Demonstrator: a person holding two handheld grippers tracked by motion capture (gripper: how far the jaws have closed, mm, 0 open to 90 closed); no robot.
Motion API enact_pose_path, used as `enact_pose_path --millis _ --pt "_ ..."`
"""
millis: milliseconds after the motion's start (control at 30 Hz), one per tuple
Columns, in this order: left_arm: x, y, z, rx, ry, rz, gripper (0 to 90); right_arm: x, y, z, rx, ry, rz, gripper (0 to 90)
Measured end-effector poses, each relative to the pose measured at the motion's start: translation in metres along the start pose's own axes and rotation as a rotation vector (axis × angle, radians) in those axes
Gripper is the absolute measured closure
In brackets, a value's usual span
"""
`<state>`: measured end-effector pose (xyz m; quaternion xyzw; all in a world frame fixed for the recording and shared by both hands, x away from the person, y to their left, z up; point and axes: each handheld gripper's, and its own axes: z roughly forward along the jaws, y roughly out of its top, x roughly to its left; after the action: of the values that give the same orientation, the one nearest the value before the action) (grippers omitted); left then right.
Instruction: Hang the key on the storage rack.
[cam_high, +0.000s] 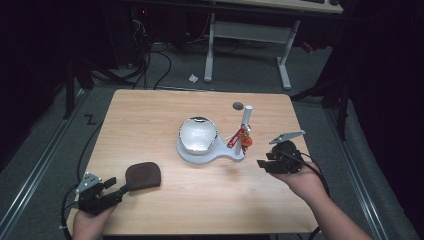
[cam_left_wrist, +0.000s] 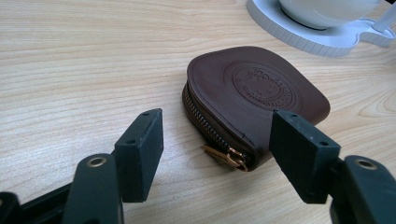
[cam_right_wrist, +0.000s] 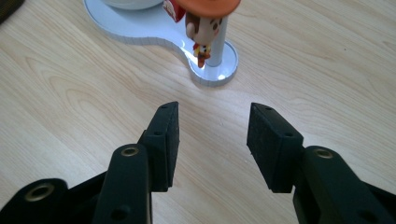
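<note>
1. Reaching toward the pouch (cam_left_wrist: 252, 100), the left tool (cam_left_wrist: 217, 149) is standing with jaws apart, nothing gripped; the pouch is lying zipped on the table (cam_high: 150, 115), its zip end just between the jaws.
2. Waiting near the stand (cam_right_wrist: 154, 28), the right tool (cam_right_wrist: 212, 140) is hanging open and empty.
3. Showing a round embossed seal, the pouch is carrying lettering too faint to read.
4. Grasping and everything after appear left to do.

Wooden table (cam_high: 150, 115), brown pouch (cam_high: 143, 175), white stand (cam_high: 210, 152)

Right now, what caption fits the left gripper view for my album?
Open left hand-held gripper faces a brown leather zip pouch on the wooden table.
</note>
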<state>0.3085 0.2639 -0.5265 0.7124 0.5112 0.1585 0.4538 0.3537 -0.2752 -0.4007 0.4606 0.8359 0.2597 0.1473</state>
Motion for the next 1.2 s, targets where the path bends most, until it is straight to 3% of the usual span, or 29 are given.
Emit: enact_pose_path --millis 267,500,833,1033,1200 --pt "0.0 0.0 0.0 0.001 -0.013 -0.01 35.7 0.005 -0.026 0.011 -0.034 -0.025 -0.013 52.6" --pt "-0.002 0.001 0.002 0.009 -0.006 -0.003 37.9 0.005 -0.055 0.027 -0.064 -0.03 0.029 52.7" --pt "-0.007 0.005 0.002 0.0 0.019 0.015 38.0 0.011 -0.093 0.043 -0.169 -0.08 0.072 52.4" --pt "-0.006 0.006 0.0 -0.018 0.01 0.004 37.8 0.015 -0.113 0.053 -0.221 -0.103 0.108 52.1" --pt "-0.004 0.008 0.001 -0.028 0.0 0.011 39.3 0.021 -0.127 0.049 -0.291 -0.11 0.108 52.3"
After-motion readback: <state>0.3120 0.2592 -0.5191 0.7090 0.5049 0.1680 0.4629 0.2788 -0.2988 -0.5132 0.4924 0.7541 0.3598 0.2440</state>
